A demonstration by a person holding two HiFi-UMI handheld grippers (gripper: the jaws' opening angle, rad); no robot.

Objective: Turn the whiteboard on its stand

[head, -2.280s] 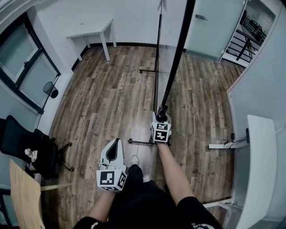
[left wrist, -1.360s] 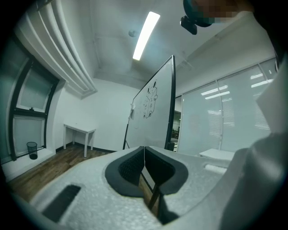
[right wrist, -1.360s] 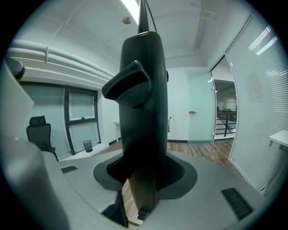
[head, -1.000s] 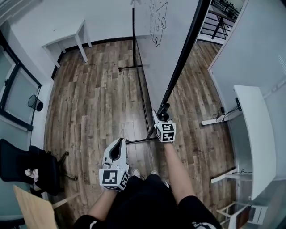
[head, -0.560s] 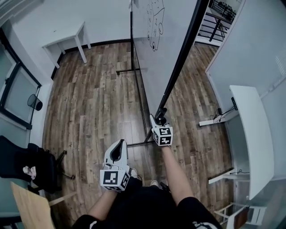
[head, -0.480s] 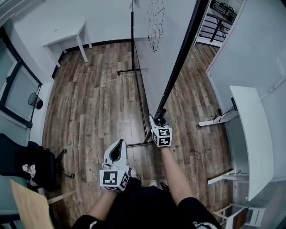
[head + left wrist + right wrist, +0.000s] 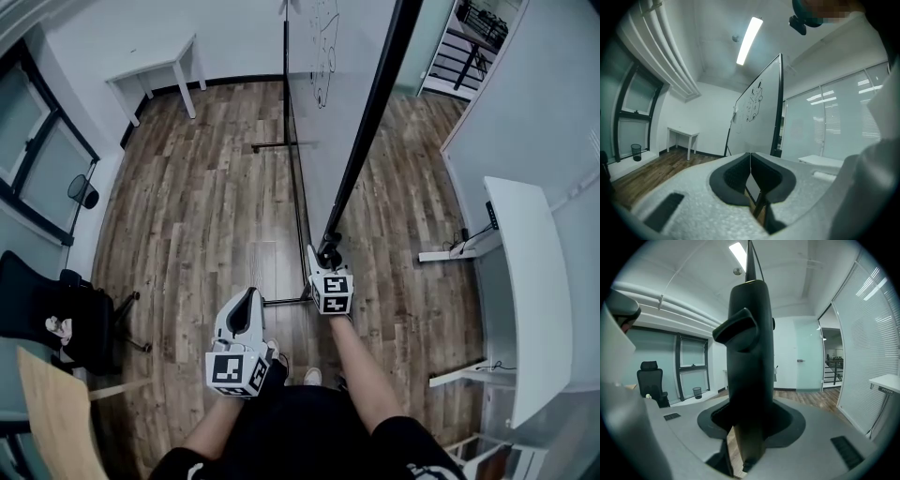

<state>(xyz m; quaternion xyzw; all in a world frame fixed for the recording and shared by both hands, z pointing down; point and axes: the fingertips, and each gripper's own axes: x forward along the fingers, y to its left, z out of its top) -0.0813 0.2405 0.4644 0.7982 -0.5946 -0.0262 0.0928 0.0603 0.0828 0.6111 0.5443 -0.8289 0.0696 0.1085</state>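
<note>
The whiteboard stands on a black wheeled stand, its white face with marker drawings turned left. Its black frame edge runs down to a lower corner, and my right gripper is shut on that corner. In the right gripper view the black frame piece fills the space between the jaws of the right gripper. My left gripper hangs lower left, apart from the board, jaws shut on nothing. In the left gripper view the left gripper faces the whiteboard.
A white table stands by the back wall. At the left are a black office chair and a wooden tabletop. A white desk lines the right wall. The stand's foot bar lies just ahead of my feet.
My right gripper has drawn the board's lower corner slightly left and toward me, and the white face now shows narrower. The left gripper stays shut and has barely moved.
</note>
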